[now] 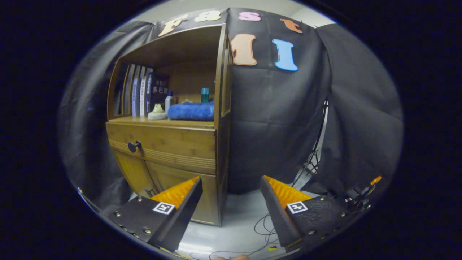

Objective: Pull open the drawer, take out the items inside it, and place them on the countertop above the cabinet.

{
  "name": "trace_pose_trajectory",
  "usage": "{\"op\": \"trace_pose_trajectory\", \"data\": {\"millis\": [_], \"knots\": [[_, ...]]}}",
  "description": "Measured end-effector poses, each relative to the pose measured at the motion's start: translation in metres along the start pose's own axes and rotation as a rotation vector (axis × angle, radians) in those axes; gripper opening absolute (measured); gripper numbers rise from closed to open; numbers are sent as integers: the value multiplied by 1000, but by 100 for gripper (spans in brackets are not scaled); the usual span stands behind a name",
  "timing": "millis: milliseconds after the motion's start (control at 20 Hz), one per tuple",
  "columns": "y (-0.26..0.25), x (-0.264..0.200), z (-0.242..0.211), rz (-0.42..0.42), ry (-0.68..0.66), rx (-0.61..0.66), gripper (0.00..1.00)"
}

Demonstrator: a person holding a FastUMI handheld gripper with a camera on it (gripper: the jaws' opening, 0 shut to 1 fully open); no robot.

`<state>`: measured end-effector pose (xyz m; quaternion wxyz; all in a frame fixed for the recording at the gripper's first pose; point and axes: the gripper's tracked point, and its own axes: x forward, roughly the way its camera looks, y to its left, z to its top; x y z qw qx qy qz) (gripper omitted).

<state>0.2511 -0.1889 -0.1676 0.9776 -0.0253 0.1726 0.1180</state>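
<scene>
Beyond the spread, empty claw [231,195], wooden cabinet [169,173], closed drawer [162,148] with dark round knob [134,146], well apart.

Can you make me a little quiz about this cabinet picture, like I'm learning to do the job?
1. True or false: the drawer is pulled open.
2. What lies on the countertop next to the books? A) a blue towel B) a red ball C) a banana
3. Fill in: the gripper has its fingers ____, away from the knob.

Key: 1 false, it is shut. 2 A. 3 open, holding nothing.
</scene>
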Motion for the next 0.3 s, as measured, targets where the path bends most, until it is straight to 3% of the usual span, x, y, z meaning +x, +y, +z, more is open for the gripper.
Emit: {"op": "trace_pose_trajectory", "data": {"millis": [300], "knots": [[5,0,-6,23,9,-8,97]]}}
